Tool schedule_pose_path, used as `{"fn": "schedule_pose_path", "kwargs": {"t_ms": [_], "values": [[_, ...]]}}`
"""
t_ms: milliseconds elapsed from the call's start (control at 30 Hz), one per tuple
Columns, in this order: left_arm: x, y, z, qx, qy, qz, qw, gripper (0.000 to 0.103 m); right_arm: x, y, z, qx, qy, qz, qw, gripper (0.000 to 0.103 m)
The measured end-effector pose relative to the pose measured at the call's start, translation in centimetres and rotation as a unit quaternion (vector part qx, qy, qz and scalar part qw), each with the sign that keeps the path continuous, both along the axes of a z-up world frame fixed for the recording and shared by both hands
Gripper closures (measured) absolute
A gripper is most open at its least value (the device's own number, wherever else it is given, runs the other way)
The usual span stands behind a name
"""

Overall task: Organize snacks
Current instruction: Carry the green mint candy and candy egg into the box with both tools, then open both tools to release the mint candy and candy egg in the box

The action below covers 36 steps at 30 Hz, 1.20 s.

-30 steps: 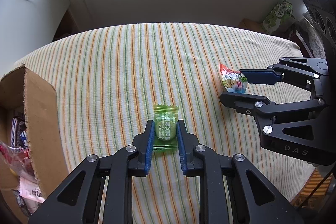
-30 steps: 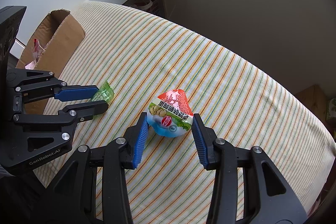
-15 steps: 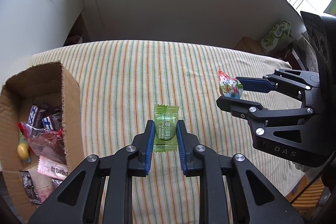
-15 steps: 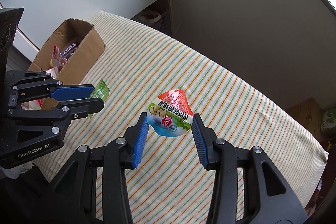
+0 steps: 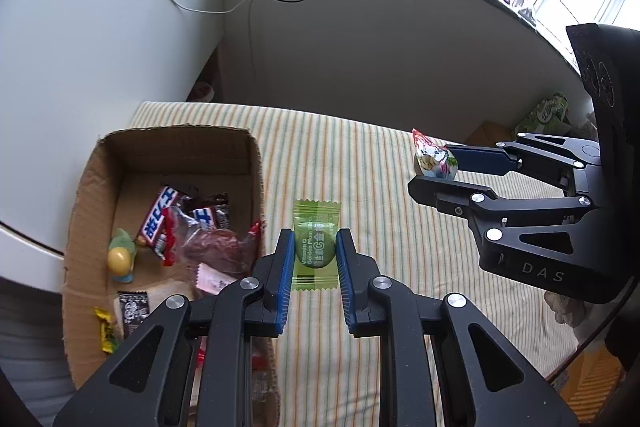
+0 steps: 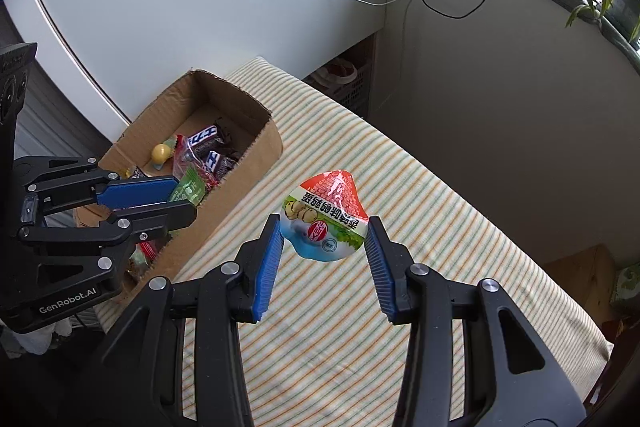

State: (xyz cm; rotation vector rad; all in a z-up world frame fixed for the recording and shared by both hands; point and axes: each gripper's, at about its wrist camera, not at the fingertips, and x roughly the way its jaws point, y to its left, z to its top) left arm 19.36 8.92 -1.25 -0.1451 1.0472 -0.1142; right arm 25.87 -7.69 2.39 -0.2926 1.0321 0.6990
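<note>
Green candy (image 5: 315, 245) gripped in L gripper (image 5: 314, 259), held above striped cloth (image 5: 384, 187) beside cardboard box (image 5: 256, 163) w/ snacks; red-blue pouch (image 6: 325, 217) clamped in R gripper (image 6: 323, 249), raised over cloth

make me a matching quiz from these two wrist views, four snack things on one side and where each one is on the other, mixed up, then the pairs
Things:
1. green plum candy
2. red and blue snack pack
3. Snickers bar
4. yellow egg-shaped sweet

Places:
A. in the cardboard box, near its left wall
B. held in the right gripper
C. held in the left gripper
D. in the cardboard box, among the dark wrappers

Pairs: 1-C, 2-B, 3-D, 4-A
</note>
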Motion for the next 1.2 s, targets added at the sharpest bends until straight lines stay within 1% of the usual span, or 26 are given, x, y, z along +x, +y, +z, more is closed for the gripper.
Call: {"fn": "schedule_pose_path", "kwargs": {"t_ms": [233,400,567,800,967,1200], "values": [[-1.8,4.3,0.5,-0.008,-0.008,0.052,0.9986,0.084,-0.5,4.8,0.5,0.002,-0.005,0.033,0.999,0.059],[-3.1,5.8,0.4,-0.008,-0.009,0.085,0.9963,0.084,-0.7,7.8,0.3,0.003,-0.004,0.053,0.999,0.059],[-3.1,7.3,0.4,-0.002,-0.008,0.110,0.9939,0.084,-0.5,10.1,0.0,-0.001,0.000,0.064,0.998,0.059],[-2.0,8.9,0.1,0.017,-0.010,0.128,0.9916,0.084,0.0,12.3,-0.9,-0.007,0.008,0.067,0.998,0.059],[-1.1,9.1,-0.2,0.033,-0.011,0.126,0.9914,0.084,0.2,13.0,-1.5,-0.015,0.010,0.065,0.998,0.059],[-0.6,9.5,-0.6,0.036,-0.007,0.128,0.9911,0.084,0.3,13.2,-2.1,-0.018,0.020,0.061,0.998,0.059]]}}
